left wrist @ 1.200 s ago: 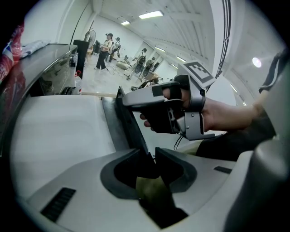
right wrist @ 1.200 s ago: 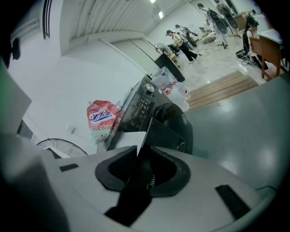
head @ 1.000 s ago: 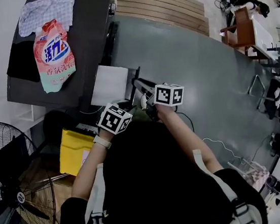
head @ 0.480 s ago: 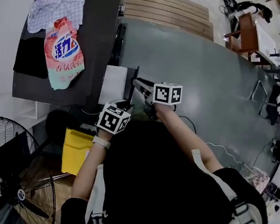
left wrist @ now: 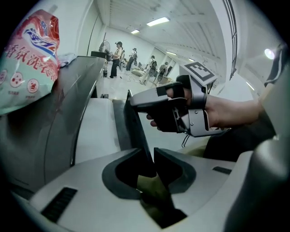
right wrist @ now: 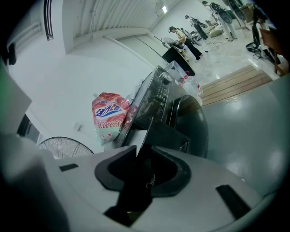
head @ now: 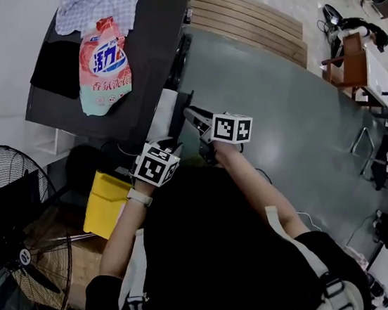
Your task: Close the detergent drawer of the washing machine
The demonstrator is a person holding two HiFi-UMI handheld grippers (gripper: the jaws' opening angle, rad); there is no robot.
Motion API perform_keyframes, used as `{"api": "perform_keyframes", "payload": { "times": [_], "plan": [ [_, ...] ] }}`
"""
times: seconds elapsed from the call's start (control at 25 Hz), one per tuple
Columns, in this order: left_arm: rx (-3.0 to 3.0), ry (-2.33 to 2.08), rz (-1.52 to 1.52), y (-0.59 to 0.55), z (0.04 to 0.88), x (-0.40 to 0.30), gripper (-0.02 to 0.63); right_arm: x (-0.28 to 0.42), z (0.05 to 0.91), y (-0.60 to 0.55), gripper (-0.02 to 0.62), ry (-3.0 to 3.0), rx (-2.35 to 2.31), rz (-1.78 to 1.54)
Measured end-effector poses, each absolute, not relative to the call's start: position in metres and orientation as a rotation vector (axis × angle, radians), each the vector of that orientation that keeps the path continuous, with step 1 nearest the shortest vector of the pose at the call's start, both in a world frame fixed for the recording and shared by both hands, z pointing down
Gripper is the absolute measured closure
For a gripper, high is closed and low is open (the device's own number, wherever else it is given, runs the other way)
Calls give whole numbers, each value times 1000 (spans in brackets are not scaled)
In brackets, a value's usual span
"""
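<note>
Detergent drawer (head: pixel 163 116): out of the washing machine (head: pixel 148 47), white tray exposed, dark front panel (left wrist: pixel 136 124) standing at its outer end. In the head view it sits at 5 o'clock from the machine's dark top, just in front of your two hands.

Your left gripper (left wrist: pixel 153 159): jaws drawn narrow, pinching the lower edge of the front panel. The panel runs up and away from the jaw gap toward 11 o'clock in the left gripper view.

Your right gripper (right wrist: pixel 140 156): jaws also narrow, closed on the panel's edge, white tray showing just beyond toward 12 o'clock. From the left gripper view its tips meet the top of the panel, at 1 o'clock from the left jaws.

Both marker cubes ride side by side in the head view, right one at 2 o'clock of the left.

Detergent pouch (head: pixel 104 65): flat on the machine top, at 11 o'clock of the drawer. Floor fan (head: pixel 13 231) at 8 o'clock, well apart.
</note>
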State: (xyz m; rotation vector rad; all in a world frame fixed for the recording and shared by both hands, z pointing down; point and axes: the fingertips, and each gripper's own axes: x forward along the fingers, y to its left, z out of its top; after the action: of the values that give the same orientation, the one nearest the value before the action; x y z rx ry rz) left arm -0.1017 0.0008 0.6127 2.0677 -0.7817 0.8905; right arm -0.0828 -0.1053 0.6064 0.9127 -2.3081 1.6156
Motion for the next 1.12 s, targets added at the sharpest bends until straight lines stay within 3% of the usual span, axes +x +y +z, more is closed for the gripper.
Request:
{"api": "perform_keyframes", "payload": {
  "times": [0.6, 1.12],
  "plan": [
    [1882, -1039, 822, 18, 618, -154, 515, -124, 605, -113, 471, -2354, 740, 1596],
    [1730, -1120, 744, 37, 629, -137, 515, -124, 604, -110, 465, -2379, 554, 1526]
  ]
}}
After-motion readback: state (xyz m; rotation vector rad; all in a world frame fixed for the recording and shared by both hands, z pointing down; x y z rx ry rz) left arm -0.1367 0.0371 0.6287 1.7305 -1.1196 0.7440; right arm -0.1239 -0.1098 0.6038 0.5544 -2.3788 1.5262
